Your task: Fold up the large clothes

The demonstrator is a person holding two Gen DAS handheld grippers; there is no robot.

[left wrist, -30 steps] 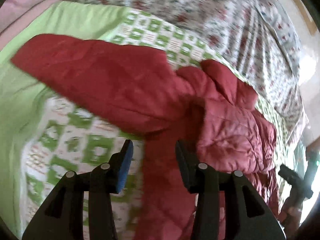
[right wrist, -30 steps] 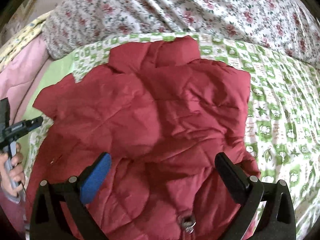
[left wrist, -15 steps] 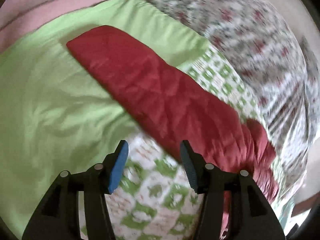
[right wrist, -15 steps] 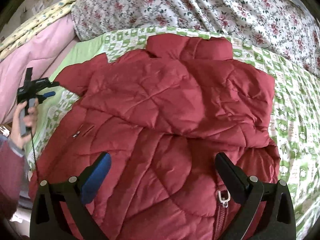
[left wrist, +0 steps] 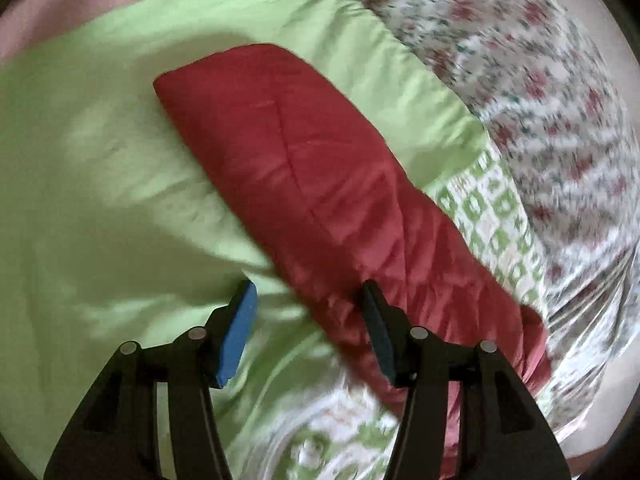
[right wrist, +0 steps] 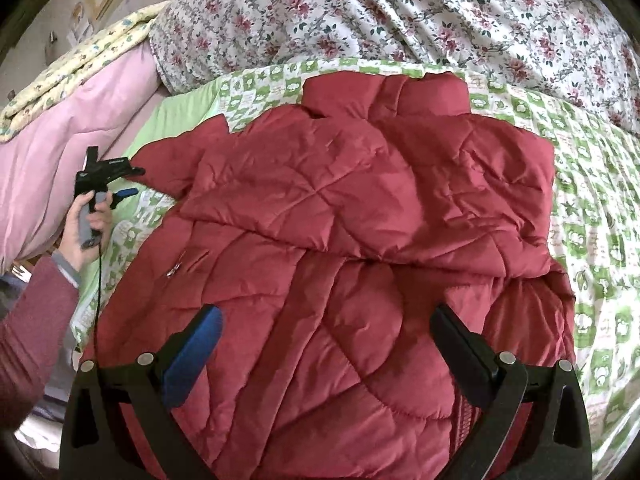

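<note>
A dark red quilted jacket [right wrist: 352, 248] lies spread on the bed, collar at the far end, one sleeve folded across its chest. Its other sleeve [left wrist: 304, 168] stretches out flat over the plain green sheet in the left wrist view. My left gripper [left wrist: 308, 312] is open and empty, hovering just short of that sleeve, near its lower edge; it also shows at the jacket's left side in the right wrist view [right wrist: 120, 184]. My right gripper [right wrist: 324, 332] is wide open and empty above the jacket's lower front.
The bed has a green-and-white patterned sheet [right wrist: 600, 216] with a plain green part [left wrist: 100, 184]. A floral quilt [right wrist: 400, 12] is bunched at the far end. A pink quilt [right wrist: 52, 160] lies at the left side.
My left gripper has swung left along the outstretched sleeve toward its cuff end. My right gripper has pulled back, so more of the jacket shows. Both stay open.
</note>
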